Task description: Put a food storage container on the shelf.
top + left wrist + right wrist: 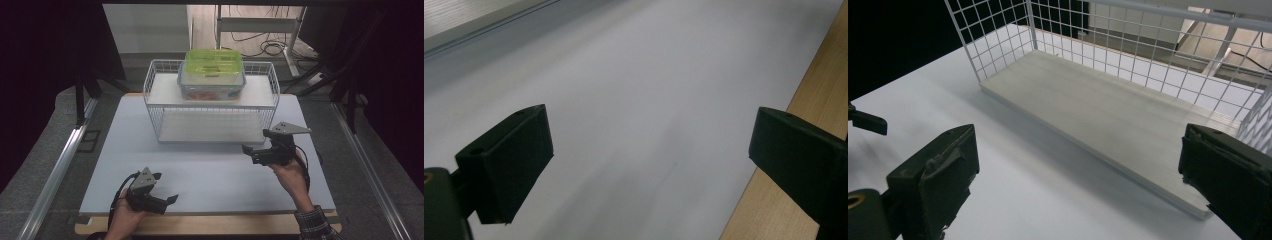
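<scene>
Both sets of jaws are spread wide with nothing between them. The left gripper (171,200) sits low near the front edge of the white tabletop sheet (210,175), jaws pointing off to the right, and in the left gripper view you just get bare white surface between the two black pads, plus a strip of the light wooden table edge (819,100) running along the right side.

The right gripper (248,151) is held further back on the right, just in front of the white wire two-tier shelf rack (159,80), jaws aimed left. In the right gripper view its pads frame the rack's pale lower shelf board (1108,115), which is bare, with the wire grid wall behind it.

Up on the rack's top shelf there's a clear plastic food container with a lime-green snap lid (214,62), sitting about mid-shelf, a bit to the right. Something reddish is inside, can't tell what. Both grippers are well apart from it.
</scene>
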`<state>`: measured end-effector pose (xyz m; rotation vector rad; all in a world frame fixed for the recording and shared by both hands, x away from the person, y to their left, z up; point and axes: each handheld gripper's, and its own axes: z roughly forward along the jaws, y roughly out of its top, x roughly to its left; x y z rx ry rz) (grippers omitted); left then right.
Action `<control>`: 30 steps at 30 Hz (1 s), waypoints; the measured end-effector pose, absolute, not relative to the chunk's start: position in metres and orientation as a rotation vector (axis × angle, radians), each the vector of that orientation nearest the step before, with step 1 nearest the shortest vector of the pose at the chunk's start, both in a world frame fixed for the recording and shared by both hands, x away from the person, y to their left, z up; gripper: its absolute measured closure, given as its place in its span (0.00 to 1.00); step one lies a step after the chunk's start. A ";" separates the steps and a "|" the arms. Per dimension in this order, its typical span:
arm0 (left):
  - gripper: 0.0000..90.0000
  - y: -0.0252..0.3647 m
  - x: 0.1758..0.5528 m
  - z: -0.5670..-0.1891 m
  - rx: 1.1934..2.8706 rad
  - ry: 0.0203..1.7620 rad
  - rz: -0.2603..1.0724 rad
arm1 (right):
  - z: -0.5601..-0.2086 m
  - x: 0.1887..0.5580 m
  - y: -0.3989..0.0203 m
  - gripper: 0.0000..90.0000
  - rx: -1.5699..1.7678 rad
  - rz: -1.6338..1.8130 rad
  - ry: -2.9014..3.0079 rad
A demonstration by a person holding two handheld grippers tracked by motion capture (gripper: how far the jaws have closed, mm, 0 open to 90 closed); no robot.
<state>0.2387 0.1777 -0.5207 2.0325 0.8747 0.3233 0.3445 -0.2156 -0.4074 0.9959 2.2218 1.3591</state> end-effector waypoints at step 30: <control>0.04 0.178 0.238 -0.521 2.034 0.875 0.325 | -0.424 0.321 -0.225 0.03 0.994 1.288 2.258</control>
